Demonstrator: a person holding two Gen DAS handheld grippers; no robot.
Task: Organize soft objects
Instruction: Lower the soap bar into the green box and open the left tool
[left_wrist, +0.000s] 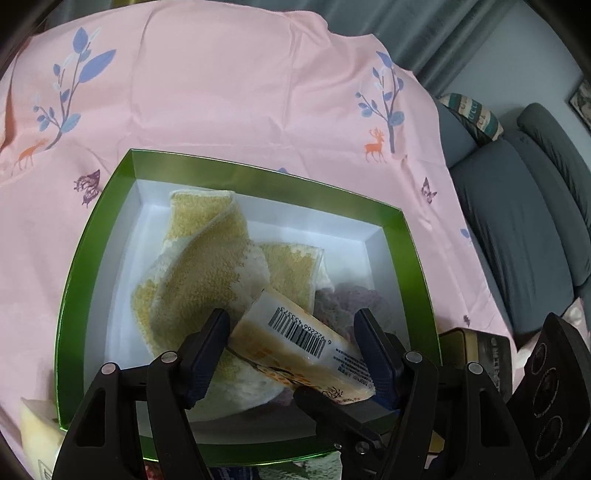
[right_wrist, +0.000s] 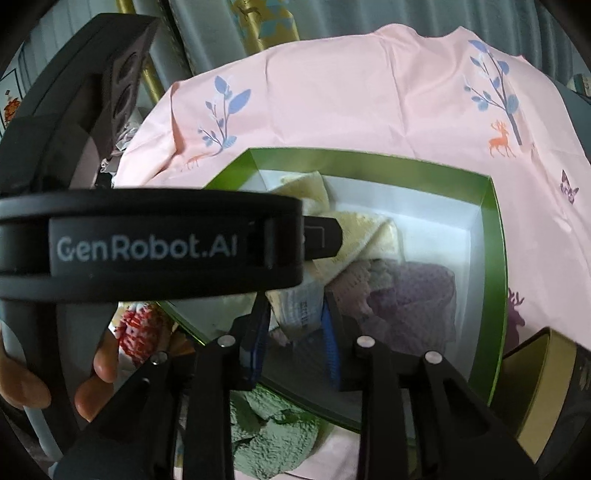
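Observation:
A green box (left_wrist: 96, 229) with a white inside lies on the pink tablecloth. In it are a yellow-and-white towel (left_wrist: 207, 254) and a purple knitted cloth (left_wrist: 343, 299). My left gripper (left_wrist: 291, 354) hovers over the box with its jaws wide apart; a yellow tissue pack (left_wrist: 303, 343) with a barcode lies between them, touching neither pad clearly. My right gripper (right_wrist: 295, 332) is over the box's (right_wrist: 495, 266) near corner, fingers closed on the end of a pale pack (right_wrist: 299, 306). The purple cloth (right_wrist: 410, 299) and yellow towel (right_wrist: 369, 232) lie beyond it.
The left gripper's body (right_wrist: 147, 240) fills the left of the right wrist view. A green towel (right_wrist: 273, 439) lies below the box. A dark tin (left_wrist: 480, 354) stands right of the box. A grey sofa (left_wrist: 517, 229) is right of the table.

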